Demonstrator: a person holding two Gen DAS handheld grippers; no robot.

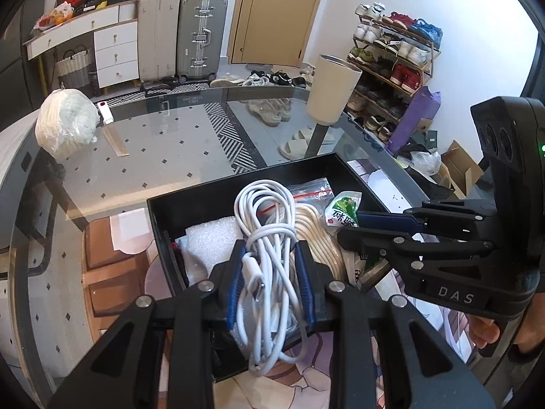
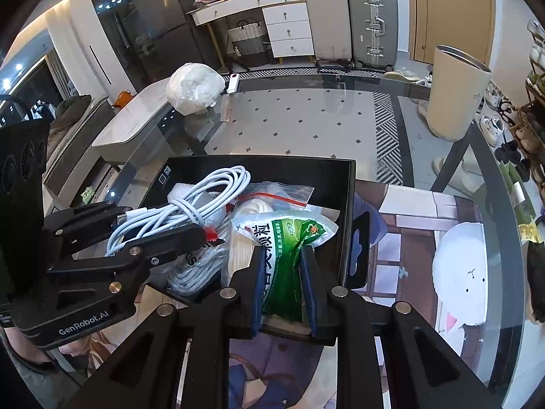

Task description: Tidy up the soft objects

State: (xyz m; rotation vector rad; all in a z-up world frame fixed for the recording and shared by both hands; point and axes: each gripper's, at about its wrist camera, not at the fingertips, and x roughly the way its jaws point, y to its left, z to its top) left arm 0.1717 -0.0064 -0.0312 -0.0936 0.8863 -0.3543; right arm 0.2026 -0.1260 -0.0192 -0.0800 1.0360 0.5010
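Observation:
A black box point(image 1: 211, 201) point(image 2: 344, 204) stands on the glass table and holds soft items. My left gripper point(image 1: 269, 266) is shut on a coiled white cable point(image 1: 262, 211) point(image 2: 190, 201) over the box's near left part. My right gripper point(image 2: 284, 283) is shut on a green and white packet point(image 2: 286, 242) point(image 1: 342, 211) at the box's near right side. In the box also lie a cream rope coil point(image 1: 316, 238), a clear zip bag point(image 2: 282, 192) and white foam point(image 1: 207, 238). A white bundle wrapped in plastic point(image 1: 66, 122) point(image 2: 194, 87) sits at the table's far left.
A cream cylindrical bin point(image 1: 332, 88) point(image 2: 454, 95) stands at the table's far right. A small white device point(image 1: 105, 111) lies beside the wrapped bundle. A printed mat point(image 2: 442, 238) lies under the glass to the right. Suitcases, drawers and a shoe rack stand beyond.

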